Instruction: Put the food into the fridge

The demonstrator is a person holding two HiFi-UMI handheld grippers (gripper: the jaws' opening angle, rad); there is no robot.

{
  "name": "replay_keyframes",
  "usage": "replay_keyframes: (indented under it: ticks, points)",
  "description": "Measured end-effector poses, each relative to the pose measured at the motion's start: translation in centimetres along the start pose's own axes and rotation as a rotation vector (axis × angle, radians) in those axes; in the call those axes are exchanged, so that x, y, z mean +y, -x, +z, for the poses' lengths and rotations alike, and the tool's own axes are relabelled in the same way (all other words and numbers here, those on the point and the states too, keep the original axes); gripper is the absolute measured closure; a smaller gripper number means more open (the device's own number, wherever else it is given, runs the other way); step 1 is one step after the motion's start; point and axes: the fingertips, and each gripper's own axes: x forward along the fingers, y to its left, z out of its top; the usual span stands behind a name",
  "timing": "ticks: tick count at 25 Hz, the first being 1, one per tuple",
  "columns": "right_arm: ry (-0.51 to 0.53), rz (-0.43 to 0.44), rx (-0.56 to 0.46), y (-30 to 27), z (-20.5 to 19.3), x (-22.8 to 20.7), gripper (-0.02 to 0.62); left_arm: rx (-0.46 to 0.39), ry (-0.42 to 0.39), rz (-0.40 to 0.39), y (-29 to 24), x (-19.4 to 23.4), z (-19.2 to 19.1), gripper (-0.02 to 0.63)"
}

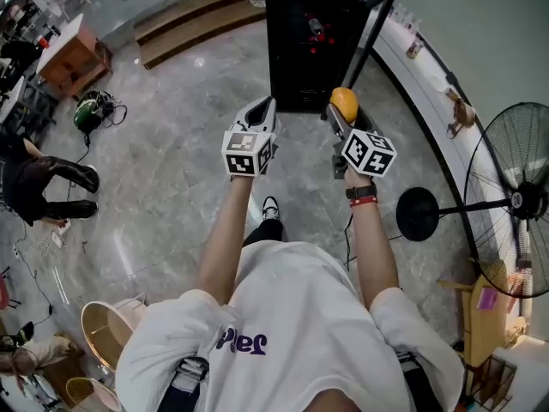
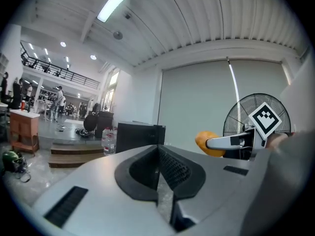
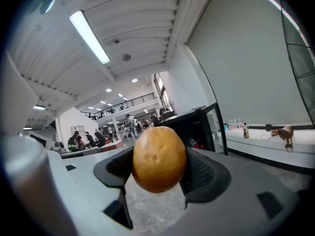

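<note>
The right gripper (image 1: 341, 118) clamps a round orange-brown food item (image 3: 158, 159), its jaws spread wide around it, in the air near the open black fridge (image 1: 309, 45) at 12 o'clock. The left gripper (image 2: 158, 173), at its 9 o'clock, has both jaws together and holds nothing.

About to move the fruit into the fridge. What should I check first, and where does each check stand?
1. Grip on the fruit: ok, pinched between the right gripper pads.
2. Fridge door open: ok, swung out to the right.
3. Left gripper free: ok, jaws together, empty.
4. Free shelf room: cannot tell, interior dark, only red items show.
5. Fridge ahead of both grippers: ok.
</note>
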Motion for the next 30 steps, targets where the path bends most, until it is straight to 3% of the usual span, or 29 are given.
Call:
replay_keyframes:
  ticks: [9,18,24,30]
  points:
    - [0.07,-0.013,0.012,-8.0,1.1,0.1,0.256,0.01,-0.026,-0.058,-7.0,4.6,0.4,0.586]
    - [0.028,-0.019,0.05,-14.6,0.0,-1.3,0.256,0.055,0.008,-0.072,-12.4,8.6,-0.9,0.588]
    - [0.022,-0.029,0.059,-18.6,0.2,-2.0,0.256,0.05,0.081,-0.085,-15.1,11.7,-1.0,0.586]
    - [0.007,-0.035,0.086,-22.6,-0.1,-3.0,0.256,0.086,0.051,-0.095,-18.2,14.6,-1.9,0.587]
